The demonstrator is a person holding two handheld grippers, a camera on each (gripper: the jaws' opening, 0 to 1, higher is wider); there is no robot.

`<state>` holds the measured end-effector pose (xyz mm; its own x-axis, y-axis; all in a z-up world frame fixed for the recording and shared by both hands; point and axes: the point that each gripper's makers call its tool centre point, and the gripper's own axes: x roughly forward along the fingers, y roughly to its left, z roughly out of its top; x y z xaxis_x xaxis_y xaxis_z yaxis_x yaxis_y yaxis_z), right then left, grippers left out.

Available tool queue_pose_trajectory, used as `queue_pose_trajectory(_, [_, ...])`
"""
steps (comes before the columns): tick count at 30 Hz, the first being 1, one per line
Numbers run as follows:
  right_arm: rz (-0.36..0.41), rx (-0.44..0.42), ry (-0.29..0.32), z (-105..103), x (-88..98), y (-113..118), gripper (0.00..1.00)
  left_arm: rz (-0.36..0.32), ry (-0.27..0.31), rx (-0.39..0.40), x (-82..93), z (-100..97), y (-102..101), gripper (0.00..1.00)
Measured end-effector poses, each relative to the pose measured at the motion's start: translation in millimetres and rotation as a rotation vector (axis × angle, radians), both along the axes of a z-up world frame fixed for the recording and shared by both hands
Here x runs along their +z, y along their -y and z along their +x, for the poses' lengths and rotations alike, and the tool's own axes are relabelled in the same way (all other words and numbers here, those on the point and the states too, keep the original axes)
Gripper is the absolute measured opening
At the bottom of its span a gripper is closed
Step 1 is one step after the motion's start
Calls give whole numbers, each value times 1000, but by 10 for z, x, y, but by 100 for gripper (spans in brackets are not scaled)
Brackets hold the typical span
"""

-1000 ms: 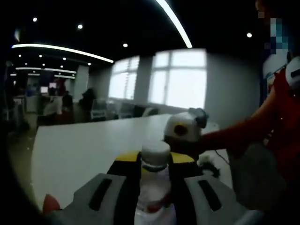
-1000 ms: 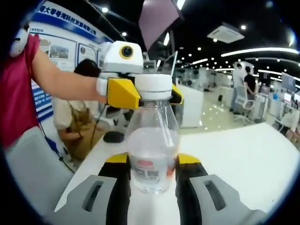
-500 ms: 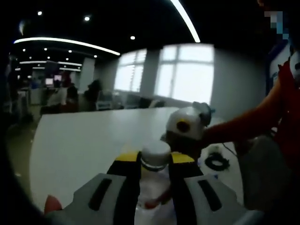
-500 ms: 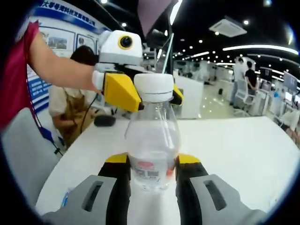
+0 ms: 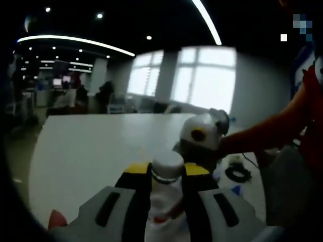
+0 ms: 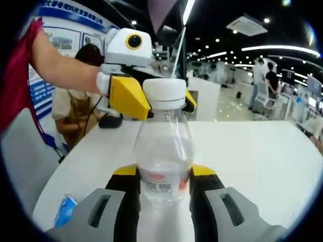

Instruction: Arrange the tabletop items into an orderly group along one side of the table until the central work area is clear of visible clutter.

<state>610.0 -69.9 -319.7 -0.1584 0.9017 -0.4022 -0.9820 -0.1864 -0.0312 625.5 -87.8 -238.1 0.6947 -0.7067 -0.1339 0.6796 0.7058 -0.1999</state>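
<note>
R gripper (image 6: 164, 184) pinches bottle (image 6: 163, 156) body, L gripper (image 6: 151, 98) its cap (image 6: 164, 94); label unreadable.

— What do the grippers look like?
— The right gripper (image 6: 162, 189) has two pale grey jaws, each with a dark slot, black inner faces and yellow tips. The left gripper (image 5: 166, 189) is built the same; in the right gripper view it (image 6: 146, 96) shows yellow jaw blocks under a white housing.
— And the person?
— A red short-sleeved top (image 6: 15, 96), with a grey garment (image 6: 20, 166) below it.
</note>
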Motion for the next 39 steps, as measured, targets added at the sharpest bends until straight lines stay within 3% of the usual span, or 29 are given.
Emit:
queue_pose_trajectory(9, [-12, 5, 13, 24, -12, 9, 37, -10, 18, -2, 9, 18, 23, 21])
queue_pose_trajectory(28, [-34, 0, 30, 42, -14, 14, 37, 76, 20, -32, -11, 32, 49, 21])
queue_pose_trajectory(39, [-52, 66, 39, 28, -19, 33, 36, 77, 18, -32, -18, 29, 71, 21])
